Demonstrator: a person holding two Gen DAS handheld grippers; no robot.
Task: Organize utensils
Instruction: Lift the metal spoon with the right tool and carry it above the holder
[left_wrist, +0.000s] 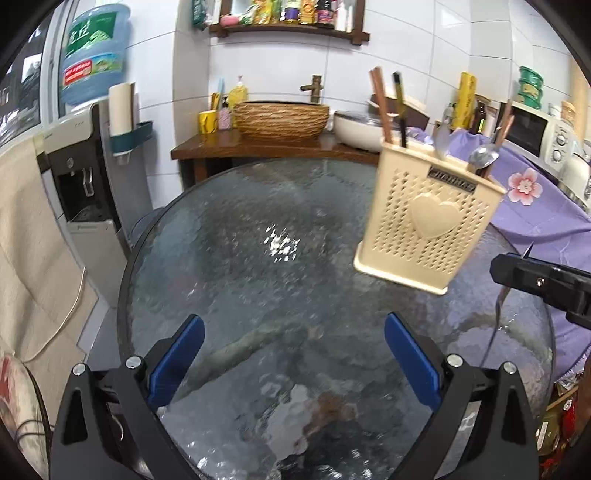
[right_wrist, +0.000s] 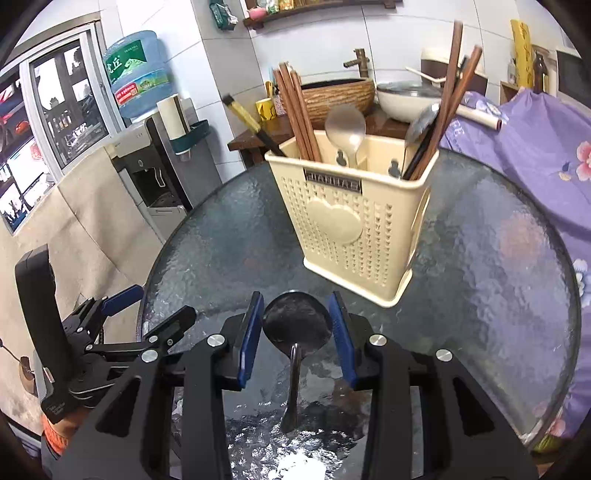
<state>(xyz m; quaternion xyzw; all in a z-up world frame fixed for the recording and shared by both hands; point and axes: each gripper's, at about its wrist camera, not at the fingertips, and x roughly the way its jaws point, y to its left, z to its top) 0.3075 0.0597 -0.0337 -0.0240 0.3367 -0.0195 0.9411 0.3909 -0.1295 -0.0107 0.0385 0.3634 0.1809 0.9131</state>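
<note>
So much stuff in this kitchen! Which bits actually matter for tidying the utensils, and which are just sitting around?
Part of the job:
- spoon gripped by its bowl in the right gripper
- cream utensil holder with chopsticks and spoons
- left gripper, open and empty

Just lying about:
- water dispenser
- woven basket
- microwave
- purple floral cloth

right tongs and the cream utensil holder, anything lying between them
Only bare glass table, in the right wrist view; the right tongs are shut on a metal spoon short of the holder.

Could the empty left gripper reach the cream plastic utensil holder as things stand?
Probably yes: the left gripper is open, and only bare round glass table lies between it and the cream plastic utensil holder.
</note>
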